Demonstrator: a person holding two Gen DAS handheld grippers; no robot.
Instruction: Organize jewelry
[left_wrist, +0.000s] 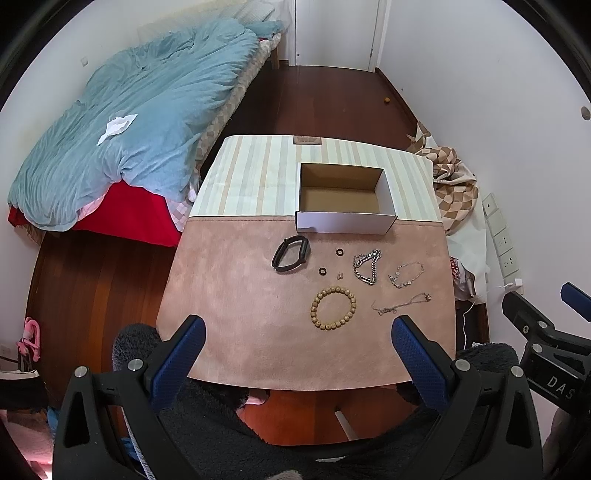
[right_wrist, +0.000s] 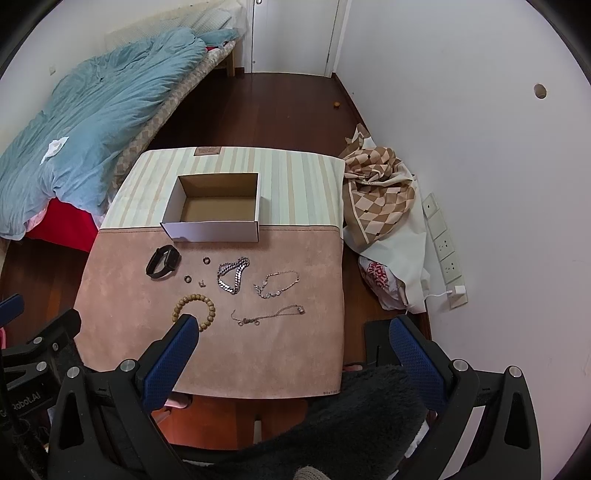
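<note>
Both grippers hang over the near edge of the tabletop (left_wrist: 229, 295), the left gripper (left_wrist: 297, 341) and right gripper (right_wrist: 293, 341) each spread wide and holding nothing. The open cardboard box (left_wrist: 343, 221) sits mid-tabletop. Just in front of it lie the black watch band (left_wrist: 290, 253), two small rings (left_wrist: 339, 252), a silver chain (left_wrist: 366, 266), thin bracelets (left_wrist: 406, 275) and, nearest the grippers, a wooden bead bracelet (left_wrist: 333, 309).

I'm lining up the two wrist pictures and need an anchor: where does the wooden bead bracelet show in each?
Left wrist: the wooden bead bracelet lies lower centre on the pink mat, whole.
Right wrist: the bracelet lies left of centre, its near edge hidden behind the right gripper's left finger.
Shared landmark: the open cardboard box beyond it.
</note>
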